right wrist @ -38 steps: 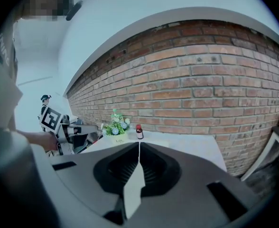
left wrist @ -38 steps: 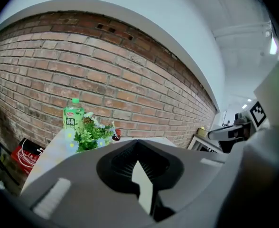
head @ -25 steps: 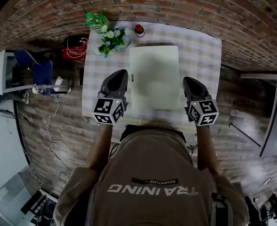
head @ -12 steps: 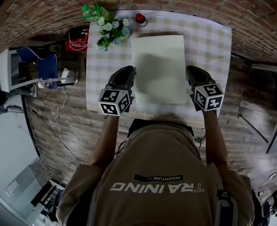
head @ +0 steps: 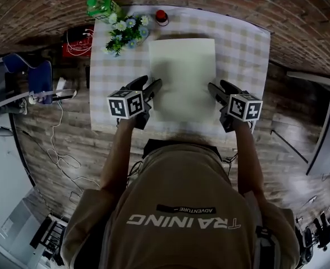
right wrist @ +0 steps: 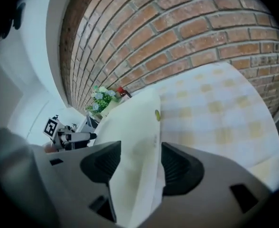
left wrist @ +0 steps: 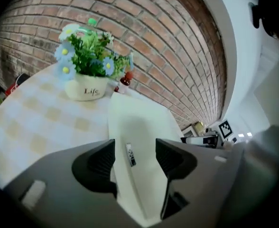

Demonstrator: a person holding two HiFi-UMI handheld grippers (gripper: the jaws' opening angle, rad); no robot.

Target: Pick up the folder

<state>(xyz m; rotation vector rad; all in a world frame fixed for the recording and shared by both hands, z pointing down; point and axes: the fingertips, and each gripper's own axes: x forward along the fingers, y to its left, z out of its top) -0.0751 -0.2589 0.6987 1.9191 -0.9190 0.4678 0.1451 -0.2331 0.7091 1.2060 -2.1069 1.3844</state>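
Note:
The pale cream folder (head: pixel 182 77) lies flat on the checked table (head: pixel 243 43). My left gripper (head: pixel 149 86) is at the folder's left edge and my right gripper (head: pixel 218 89) at its right edge. Both sets of jaws have just been opening and now stand wide. In the left gripper view the folder (left wrist: pixel 139 122) runs between the left gripper (left wrist: pixel 134 158) pads, with its edge and a small label in the gap. In the right gripper view the folder (right wrist: pixel 134 122) edge lies between the right gripper (right wrist: pixel 137 163) pads. Neither pair of pads presses on it.
A white pot of blue flowers (head: pixel 125 32) stands near the folder's far left corner, also seen as the flower pot (left wrist: pixel 85 65). A green carton (head: pixel 97 5) and a small red bottle (head: pixel 161 17) sit at the table's far edge. A blue chair (head: pixel 33 77) stands left on the brick floor.
Both grippers have come down from above the table's near edge to the folder's two sides. They rolled, and their jaws went from shut to wide apart around the folder's edges.

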